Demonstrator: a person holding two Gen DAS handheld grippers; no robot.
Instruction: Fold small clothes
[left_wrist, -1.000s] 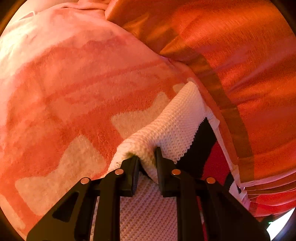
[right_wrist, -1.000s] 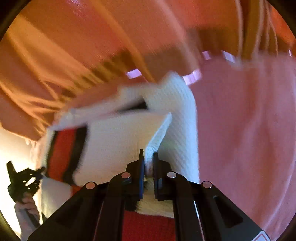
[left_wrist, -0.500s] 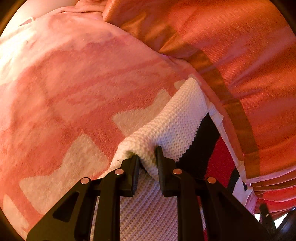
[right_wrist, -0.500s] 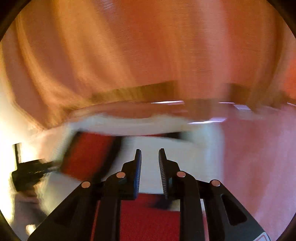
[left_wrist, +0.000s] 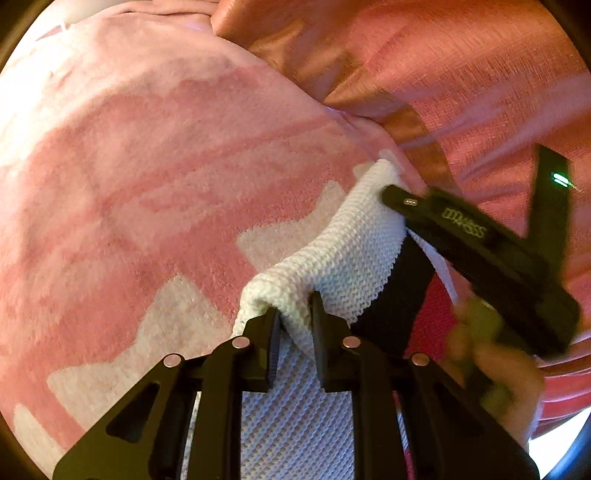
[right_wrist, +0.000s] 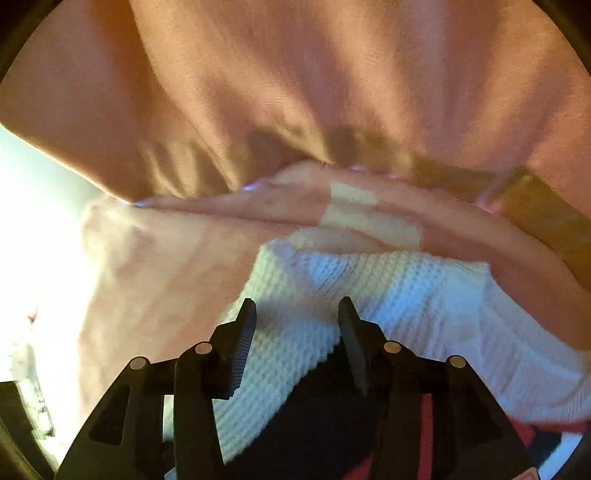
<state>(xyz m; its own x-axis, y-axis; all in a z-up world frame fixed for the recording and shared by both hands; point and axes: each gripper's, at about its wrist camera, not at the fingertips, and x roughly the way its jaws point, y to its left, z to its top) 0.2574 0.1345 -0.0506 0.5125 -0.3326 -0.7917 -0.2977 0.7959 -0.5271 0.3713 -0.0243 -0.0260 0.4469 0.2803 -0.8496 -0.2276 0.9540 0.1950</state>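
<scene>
A small white knit garment (left_wrist: 347, 258) with black and red stripes lies on a pink and white blanket (left_wrist: 147, 166). My left gripper (left_wrist: 295, 314) is shut on a raised fold of its white knit edge. My right gripper (right_wrist: 295, 314) is open just above the white knit (right_wrist: 406, 295), with nothing between its fingers. In the left wrist view the right gripper (left_wrist: 402, 201) reaches in from the right, its tip at the garment's far corner.
A shiny orange-red curtain or cloth (left_wrist: 461, 74) with a brown band hangs behind the blanket, and shows in the right wrist view (right_wrist: 295, 92). Bright light comes in at the left edge (right_wrist: 29, 203).
My right gripper let go of the white knit, opened, and swung over to the garment's far corner. My left gripper kept its hold and barely moved.
</scene>
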